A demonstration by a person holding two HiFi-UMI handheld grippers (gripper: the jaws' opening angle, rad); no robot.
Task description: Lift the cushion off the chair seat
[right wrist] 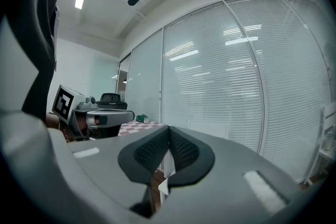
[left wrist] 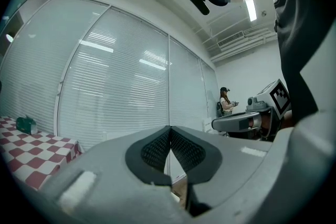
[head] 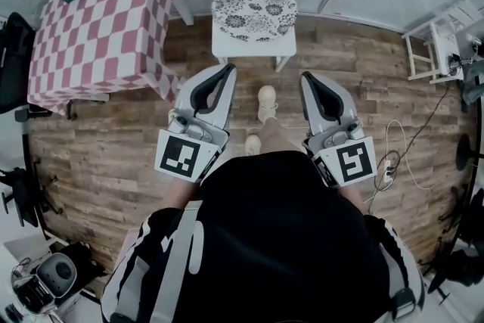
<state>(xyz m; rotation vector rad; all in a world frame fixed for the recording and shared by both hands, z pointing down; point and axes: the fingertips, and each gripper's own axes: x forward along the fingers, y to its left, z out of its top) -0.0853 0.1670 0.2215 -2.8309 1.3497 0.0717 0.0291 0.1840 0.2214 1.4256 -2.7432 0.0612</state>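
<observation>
A round cushion (head: 254, 7) with a black-and-white flower print lies on the seat of a white chair (head: 252, 48) straight ahead in the head view. My left gripper (head: 228, 72) and right gripper (head: 305, 79) are held level side by side, short of the chair's front edge, both shut with nothing between the jaws. In the left gripper view the left gripper (left wrist: 170, 129) has its pads pressed together; only window blinds lie beyond. The right gripper (right wrist: 168, 129) shows the same in the right gripper view, with a strip of the chair (right wrist: 163, 181) below its jaws.
A table with a red-and-white checked cloth (head: 102, 26) stands left of the chair. A small white rack (head: 442, 41) is at the right, with a cable (head: 393, 155) on the wood floor. My feet (head: 265, 102) stand between the grippers. Another person (left wrist: 227, 101) stands far off.
</observation>
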